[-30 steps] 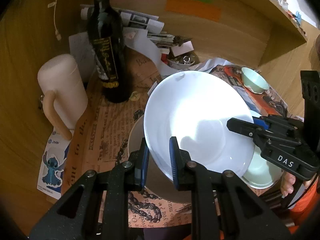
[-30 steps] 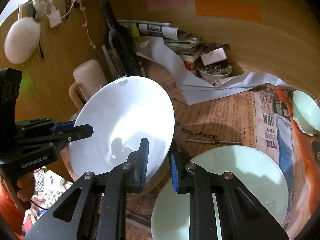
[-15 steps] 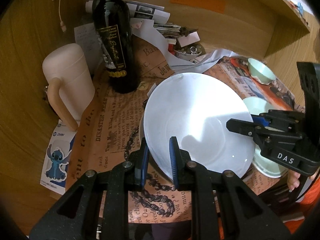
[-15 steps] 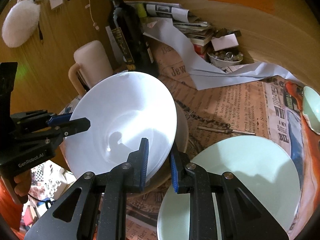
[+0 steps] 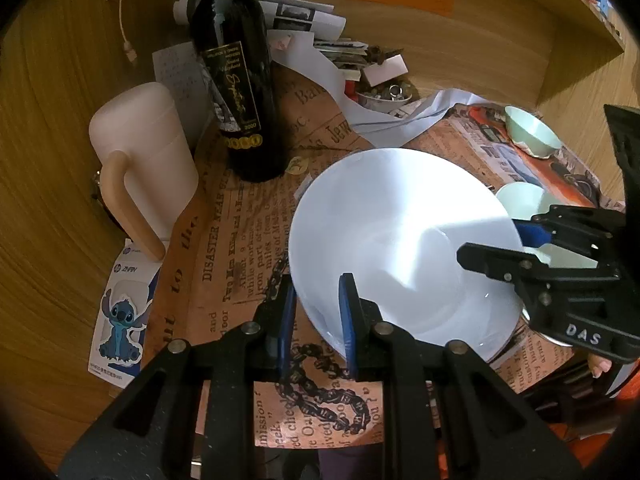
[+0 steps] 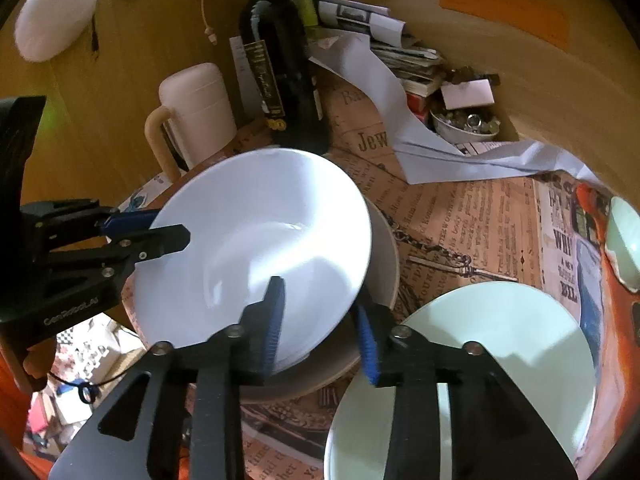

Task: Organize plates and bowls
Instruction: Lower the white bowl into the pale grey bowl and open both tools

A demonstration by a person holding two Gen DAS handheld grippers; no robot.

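Nearest to us, our left gripper [image 5: 316, 320] is clamped on the near rim of the wide white glazed plate [image 5: 400, 240], its blue pads pressing either side of the edge. Our right gripper [image 6: 320, 328] straddles the opposite rim of that same plate, its jaws opening so the pads now stand clear of the edge between them. The white plate sits tilted on a beige round dish [image 6: 380, 248] beneath it, on the newspaper-print table covering [image 6: 472, 220]. Just beside it lies a pale green round plate [image 6: 500, 344]. Farther out, a small pale green bowl [image 5: 532, 132] rests on the covering's orange part. Behind stand a dark glass wine bottle [image 5: 236, 92] and a cream plastic jug with a handle [image 5: 148, 152], near the wooden back wall [image 5: 480, 52].
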